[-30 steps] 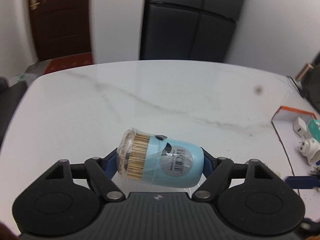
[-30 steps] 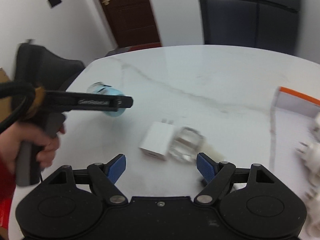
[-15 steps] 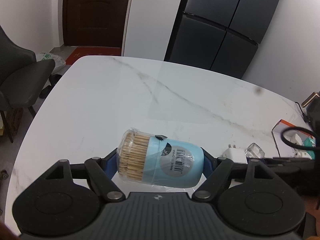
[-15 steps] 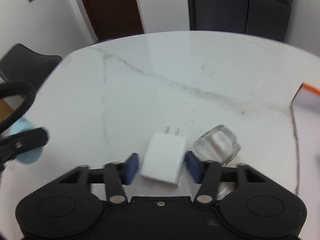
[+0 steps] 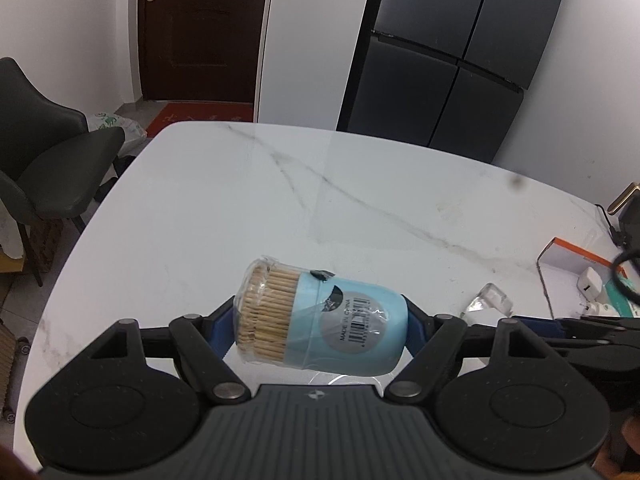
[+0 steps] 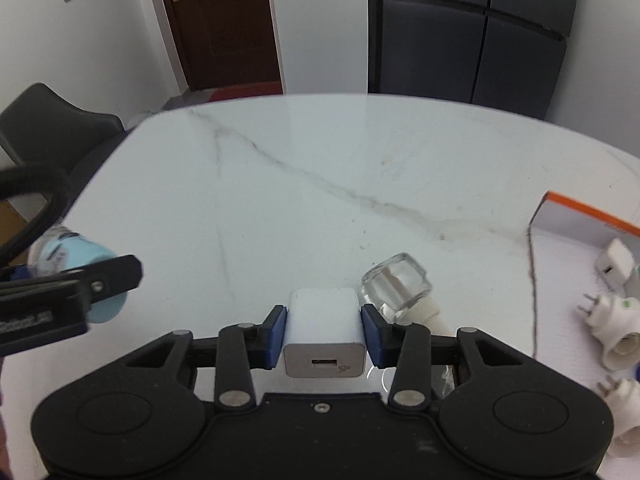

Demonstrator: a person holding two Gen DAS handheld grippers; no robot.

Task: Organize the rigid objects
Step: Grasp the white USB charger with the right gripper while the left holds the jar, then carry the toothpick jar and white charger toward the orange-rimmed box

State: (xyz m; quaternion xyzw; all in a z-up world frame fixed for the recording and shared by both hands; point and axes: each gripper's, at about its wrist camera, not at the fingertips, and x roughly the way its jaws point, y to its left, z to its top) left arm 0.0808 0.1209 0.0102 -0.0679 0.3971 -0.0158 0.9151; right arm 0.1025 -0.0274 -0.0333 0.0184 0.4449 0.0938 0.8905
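Observation:
My left gripper (image 5: 320, 320) is shut on a light blue toothpick holder (image 5: 328, 324) full of wooden toothpicks, held sideways above the white marble table (image 5: 240, 208). It also shows at the left of the right wrist view (image 6: 80, 264). My right gripper (image 6: 324, 332) is shut on a white USB charger (image 6: 324, 332) low over the table. A clear glass cube-shaped stopper (image 6: 396, 284) lies just right of the charger, and shows in the left wrist view (image 5: 490, 300).
A white tray with an orange rim (image 6: 584, 208) sits at the right and holds several white plug adapters (image 6: 616, 328). A dark chair (image 5: 52, 160) stands left of the table. A dark fridge (image 5: 440, 60) and a brown door (image 5: 200, 28) are behind.
My right gripper moved in and closed on the white charger. My left gripper rose and drew back with the toothpick holder, showing more of the table and room.

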